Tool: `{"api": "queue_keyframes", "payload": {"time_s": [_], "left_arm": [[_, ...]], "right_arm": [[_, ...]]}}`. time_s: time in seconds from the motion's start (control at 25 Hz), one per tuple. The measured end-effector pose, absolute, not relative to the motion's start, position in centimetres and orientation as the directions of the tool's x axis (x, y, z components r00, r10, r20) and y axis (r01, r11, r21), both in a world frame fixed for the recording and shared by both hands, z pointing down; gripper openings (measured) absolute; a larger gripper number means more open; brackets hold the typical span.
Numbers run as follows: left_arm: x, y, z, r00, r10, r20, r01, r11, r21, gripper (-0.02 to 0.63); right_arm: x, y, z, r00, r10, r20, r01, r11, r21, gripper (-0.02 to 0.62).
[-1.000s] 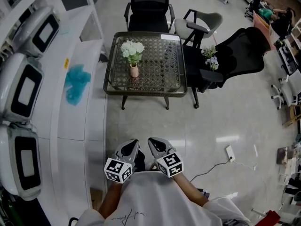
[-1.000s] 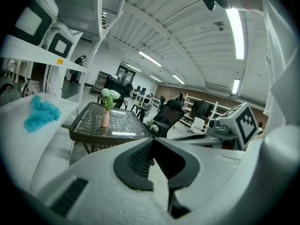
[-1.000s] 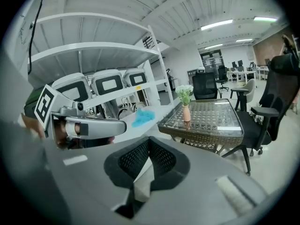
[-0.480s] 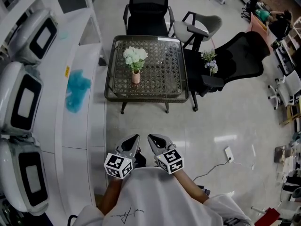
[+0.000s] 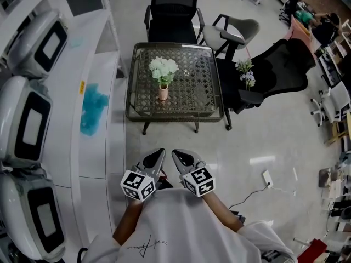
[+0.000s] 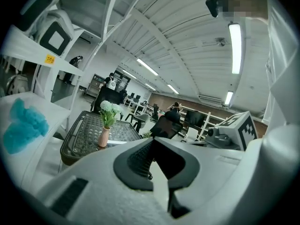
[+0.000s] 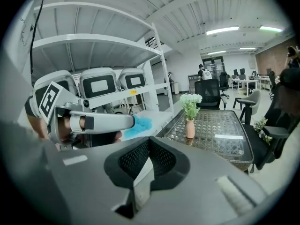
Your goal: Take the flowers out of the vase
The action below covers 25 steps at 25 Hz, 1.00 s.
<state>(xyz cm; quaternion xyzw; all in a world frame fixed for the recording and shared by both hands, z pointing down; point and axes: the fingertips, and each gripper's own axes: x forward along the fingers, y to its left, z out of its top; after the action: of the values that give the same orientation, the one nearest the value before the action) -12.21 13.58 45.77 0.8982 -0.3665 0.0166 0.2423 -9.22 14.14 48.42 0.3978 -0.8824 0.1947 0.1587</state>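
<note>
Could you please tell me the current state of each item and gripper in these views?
vase: upright on the table, untouched.
flowers: in the vase, not yet removed.
left gripper: shut, empty, short of the table.
right gripper: shut, empty, short of the table.
teal cloth: crumpled on the white shelf.

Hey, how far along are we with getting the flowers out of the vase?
Nothing looks done: the white flowers stand in the pink vase on the wicker table. In hand: nothing. The left hand-held gripper and right hand-held gripper are both shut and empty, near the person's body, well short of the table. Left: reach the table, grip the stems, lift them out.
</note>
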Motion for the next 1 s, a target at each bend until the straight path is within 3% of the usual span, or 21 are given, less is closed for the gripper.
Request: {"api": "queue_keyframes", "payload": {"time_s": [1.0], "left_arm": [[-16.0,10.8,44.5,0.694,-0.707,0.136,-0.684,-0.589,0.430,-0.005]], "right_arm": [[-12.3,11.1,46.6,-0.626,-0.645,0.438,-0.755,0.641,-0.135,0.008]]}}
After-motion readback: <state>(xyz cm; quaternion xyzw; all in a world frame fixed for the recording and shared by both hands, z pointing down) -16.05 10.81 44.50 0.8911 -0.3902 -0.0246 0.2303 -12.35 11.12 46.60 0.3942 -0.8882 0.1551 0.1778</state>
